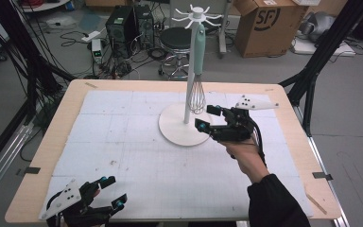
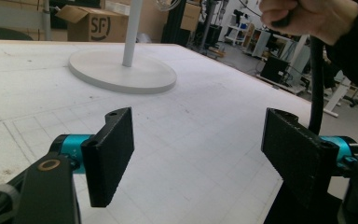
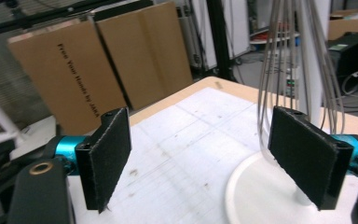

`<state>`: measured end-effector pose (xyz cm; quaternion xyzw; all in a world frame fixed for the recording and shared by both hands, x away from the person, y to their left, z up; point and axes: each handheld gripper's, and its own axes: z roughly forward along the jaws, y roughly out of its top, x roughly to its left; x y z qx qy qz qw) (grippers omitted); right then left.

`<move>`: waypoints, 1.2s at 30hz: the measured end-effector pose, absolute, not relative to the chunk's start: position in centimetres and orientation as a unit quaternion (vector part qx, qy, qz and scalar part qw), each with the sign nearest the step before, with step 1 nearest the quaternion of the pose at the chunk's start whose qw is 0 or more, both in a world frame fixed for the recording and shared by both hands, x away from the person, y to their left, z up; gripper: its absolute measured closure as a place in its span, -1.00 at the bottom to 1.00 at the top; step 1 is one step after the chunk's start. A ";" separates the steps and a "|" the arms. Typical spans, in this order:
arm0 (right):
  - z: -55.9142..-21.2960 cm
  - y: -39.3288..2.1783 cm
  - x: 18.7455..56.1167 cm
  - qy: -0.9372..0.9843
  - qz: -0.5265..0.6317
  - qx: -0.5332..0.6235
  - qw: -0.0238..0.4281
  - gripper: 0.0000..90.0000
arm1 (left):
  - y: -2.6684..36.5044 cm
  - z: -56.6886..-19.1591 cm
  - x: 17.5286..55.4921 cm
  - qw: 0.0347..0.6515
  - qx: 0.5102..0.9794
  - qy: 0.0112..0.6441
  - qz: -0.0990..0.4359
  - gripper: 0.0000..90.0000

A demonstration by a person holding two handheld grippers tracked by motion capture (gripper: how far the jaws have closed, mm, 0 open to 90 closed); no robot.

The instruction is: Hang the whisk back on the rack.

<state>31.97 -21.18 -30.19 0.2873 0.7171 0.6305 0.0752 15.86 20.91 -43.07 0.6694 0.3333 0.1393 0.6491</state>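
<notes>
A white hook stand (image 1: 182,127) rises from a round base on the white mat. From one of its top hooks hangs a whisk (image 1: 198,56) with a pale teal handle, wire loops pointing down. My right gripper (image 1: 207,117) sits just right of the whisk's wires, over the edge of the base, jaws wide open with nothing between them. In the right gripper view the wires (image 3: 275,46) hang just beyond the right pad of the gripper (image 3: 200,158), above the base (image 3: 261,196). My left gripper (image 1: 113,191) rests near the table's front left edge, open and empty (image 2: 198,154).
A white gridded mat (image 1: 123,151) covers most of the wooden table (image 1: 52,142). Beyond the far edge stand a black stool (image 1: 176,40), computer cases (image 1: 123,23) and a cardboard box (image 1: 269,23). Black frame legs (image 1: 312,75) flank the table.
</notes>
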 end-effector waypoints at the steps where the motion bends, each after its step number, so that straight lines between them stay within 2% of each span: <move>1: -30.4 -21.3 31.7 0.718 0.630 0.286 0.075 -0.62 | 20.9 -43.1 15.9 0.649 0.668 0.335 0.140 -0.42; 8: -32.2 -21.9 29.6 0.726 0.623 0.274 0.098 -0.62 | 21.2 -43.2 15.7 0.646 0.668 0.340 0.145 -0.43; 19: -36.2 -23.9 26.0 0.715 0.627 0.290 0.108 -0.65 | 21.4 -43.1 15.3 0.651 0.665 0.336 0.148 -0.44; 28: -38.1 -25.0 22.8 0.719 0.618 0.288 0.138 -0.65 | 20.9 -43.2 16.1 0.653 0.663 0.337 0.144 -0.44; 36: -40.0 -26.0 21.9 0.698 0.632 0.307 0.135 -0.65 | 20.7 -43.2 15.8 0.651 0.666 0.331 0.150 -0.44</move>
